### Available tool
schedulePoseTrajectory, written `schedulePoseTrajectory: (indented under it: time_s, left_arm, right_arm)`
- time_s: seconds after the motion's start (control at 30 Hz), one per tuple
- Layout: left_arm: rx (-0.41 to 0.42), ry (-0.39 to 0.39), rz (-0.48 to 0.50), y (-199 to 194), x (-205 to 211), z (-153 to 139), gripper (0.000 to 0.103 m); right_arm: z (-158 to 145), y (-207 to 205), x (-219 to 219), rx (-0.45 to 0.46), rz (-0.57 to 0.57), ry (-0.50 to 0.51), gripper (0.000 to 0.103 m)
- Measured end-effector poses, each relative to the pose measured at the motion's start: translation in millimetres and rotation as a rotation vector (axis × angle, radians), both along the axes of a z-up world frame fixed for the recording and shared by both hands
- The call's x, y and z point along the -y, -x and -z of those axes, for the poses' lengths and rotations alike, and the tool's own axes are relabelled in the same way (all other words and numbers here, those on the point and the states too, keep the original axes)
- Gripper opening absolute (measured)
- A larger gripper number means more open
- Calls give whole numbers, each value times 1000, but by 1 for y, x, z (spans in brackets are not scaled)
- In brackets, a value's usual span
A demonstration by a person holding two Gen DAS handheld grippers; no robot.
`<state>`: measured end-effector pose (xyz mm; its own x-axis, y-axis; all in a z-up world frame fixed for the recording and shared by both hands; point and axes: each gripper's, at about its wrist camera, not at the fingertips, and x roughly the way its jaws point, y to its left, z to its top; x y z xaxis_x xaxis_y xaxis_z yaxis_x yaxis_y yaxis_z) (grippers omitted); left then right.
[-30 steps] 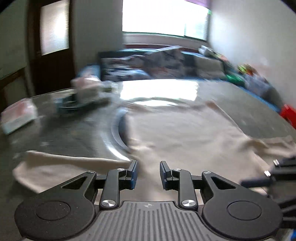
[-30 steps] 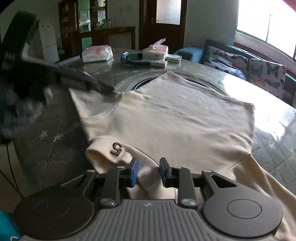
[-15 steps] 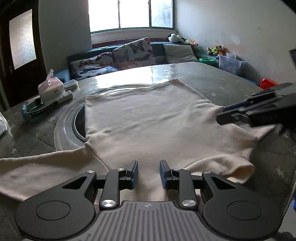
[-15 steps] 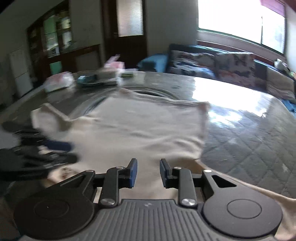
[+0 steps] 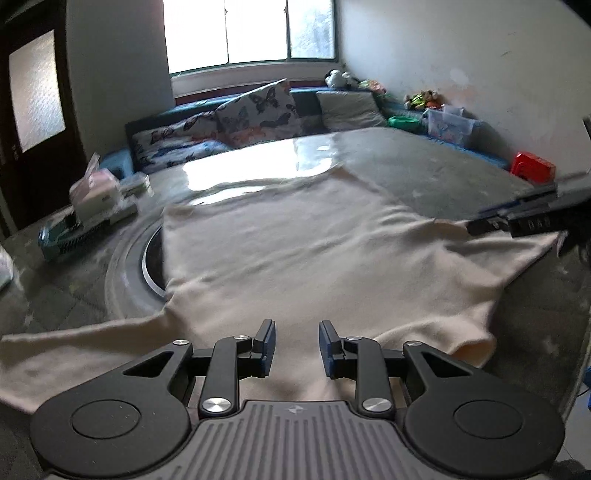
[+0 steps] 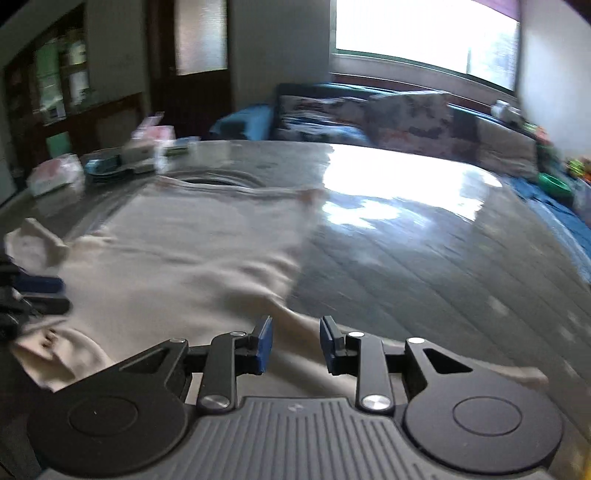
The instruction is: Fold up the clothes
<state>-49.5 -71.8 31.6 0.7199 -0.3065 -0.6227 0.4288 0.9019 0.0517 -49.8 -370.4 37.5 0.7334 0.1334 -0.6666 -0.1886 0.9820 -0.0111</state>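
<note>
- A cream long-sleeved top [image 5: 295,251] lies spread flat across the round table [image 5: 424,166], filling the middle of my left wrist view; its far hem runs along the bright glare on the tabletop.
- My left gripper [image 5: 297,345] sits at the lower centre of that frame, over the near edge of the garment. Its jaws stand apart with a moderate gap, and cloth shows between them; nothing is pinched.
- One sleeve [image 5: 66,354] trails off to the lower left of the frame. The other sleeve folds back on itself at the lower right, its cuff [image 5: 472,347] rolled over.
- My right gripper [image 5: 517,221] enters the left wrist view at the right edge, blurred, just above the top's right corner. I cannot tell whether it touches the cloth there.
- In the right wrist view, the right gripper [image 6: 295,339] sits at lower centre, jaws apart to a similar gap and closed on nothing, over the top [image 6: 177,258] where a sleeve stretches toward the lower right.
- The left gripper [image 6: 37,295] appears at the left edge of the right wrist view, blurred, beside a bunched fold of cloth.
- A tissue box [image 5: 98,192] and a teal object [image 5: 61,236] stand on the table at the middle left of the left wrist view, well apart from the garment.
- Butterfly-print cushions [image 5: 258,110] line the sofa beneath the window [image 5: 251,29] at upper centre.
</note>
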Motion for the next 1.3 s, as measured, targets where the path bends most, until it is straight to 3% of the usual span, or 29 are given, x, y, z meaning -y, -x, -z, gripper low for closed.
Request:
schedulePoseTrajectory:
  time_s: [0.37,0.57,1.1,1.17,1.23,1.3]
  left_arm:
    - [18,-2,183,4,73,-6,28]
    - [-8,-9,227,4,90,3,28]
    - [-31,-39,288,9,97,16,28]
    - [-33,-38,292,9,97,16,28]
    - [-35,-37,294,8,97,16,28]
    - [-33,-41,300,9,98,16,28]
  right_arm:
    - [19,50,91,-13,368,36,38]
    - [20,62,104,24,427,34,39]
    - [29,35,110,58,499,8,40]
    - [27,29,110,62,491,16,32]
    - [26,23,111,65,483,25,14]
    - [24,18,111,69,475,33,10]
